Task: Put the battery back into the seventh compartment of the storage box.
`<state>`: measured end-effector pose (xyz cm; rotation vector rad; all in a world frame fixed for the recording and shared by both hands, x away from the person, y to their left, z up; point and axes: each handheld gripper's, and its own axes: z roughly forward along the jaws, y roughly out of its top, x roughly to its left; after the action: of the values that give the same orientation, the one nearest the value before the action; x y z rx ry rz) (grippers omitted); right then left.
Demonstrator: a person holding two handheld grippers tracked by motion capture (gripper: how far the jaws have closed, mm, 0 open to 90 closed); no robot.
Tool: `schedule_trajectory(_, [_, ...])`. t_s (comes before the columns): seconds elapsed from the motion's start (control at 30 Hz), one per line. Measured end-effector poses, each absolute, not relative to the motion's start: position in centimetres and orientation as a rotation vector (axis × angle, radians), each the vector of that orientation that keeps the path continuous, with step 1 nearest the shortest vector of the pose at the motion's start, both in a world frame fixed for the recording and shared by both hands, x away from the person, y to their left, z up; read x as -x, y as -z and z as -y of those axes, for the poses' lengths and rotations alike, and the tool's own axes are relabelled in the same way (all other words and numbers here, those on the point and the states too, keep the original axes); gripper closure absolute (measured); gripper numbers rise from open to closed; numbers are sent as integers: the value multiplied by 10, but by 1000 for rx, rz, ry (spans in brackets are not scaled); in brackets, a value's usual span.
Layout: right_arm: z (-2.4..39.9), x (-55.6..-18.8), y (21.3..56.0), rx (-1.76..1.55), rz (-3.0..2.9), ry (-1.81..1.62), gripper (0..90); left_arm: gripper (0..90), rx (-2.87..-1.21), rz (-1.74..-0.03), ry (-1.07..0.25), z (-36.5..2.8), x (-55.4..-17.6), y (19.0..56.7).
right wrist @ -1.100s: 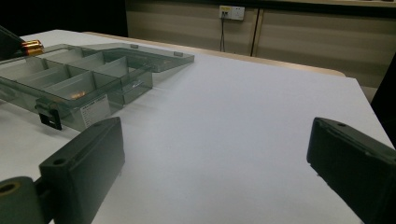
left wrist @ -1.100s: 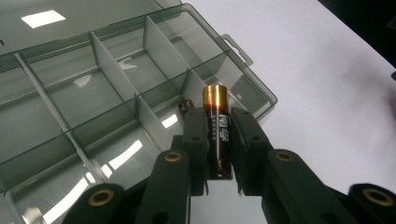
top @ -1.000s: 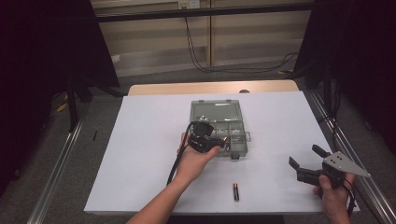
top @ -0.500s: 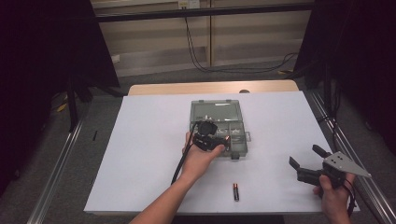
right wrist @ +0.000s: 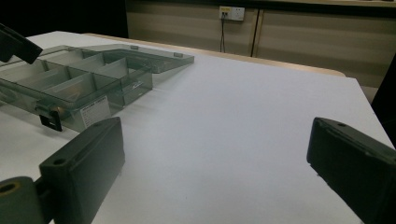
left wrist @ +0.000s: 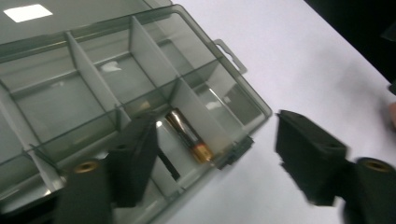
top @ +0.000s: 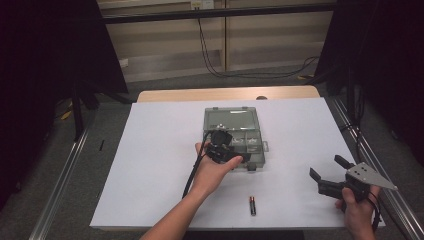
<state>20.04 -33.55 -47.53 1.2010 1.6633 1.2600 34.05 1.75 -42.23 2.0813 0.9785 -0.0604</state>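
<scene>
A clear grey compartment box (top: 258, 131) lies open at the middle of the white table, its lid folded back. My left gripper (top: 222, 150) hovers over the box's near edge. Its jaws have just been opening and now stand wide (left wrist: 215, 128), with nothing pressed between the pads. Below them a gold and black battery (left wrist: 189, 141) lies in a near compartment of the box (left wrist: 140, 51). My right gripper (top: 328, 168) is held low over the table's right side, open and empty (right wrist: 215, 154). From it the box (right wrist: 70, 88) shows at the left.
A second battery (top: 252, 205) lies loose on the white sheet near the front edge, between the two hands. A black cable (top: 192, 172) trails from the left gripper along the forearm. A metal rail (top: 367, 155) runs along the table's right edge.
The left hand has edged slightly toward the box. The right hand and its gripper have stayed where they were.
</scene>
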Motion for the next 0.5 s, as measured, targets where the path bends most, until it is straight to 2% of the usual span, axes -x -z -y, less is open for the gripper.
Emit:
schedule_trajectory(0.13, [336, -200, 475, -1203, -1662, -1260, 36, 48, -2082, -961, 69, -19, -335, 419])
schedule_trajectory(0.2, [336, -200, 475, -1202, -1663, -1261, 35, 12, -2090, -950, 67, -19, -331, 418])
schedule_trajectory(0.5, [335, -200, 475, -1203, -1665, -1257, 36, 0, -2120, -900, 86, -20, -314, 417])
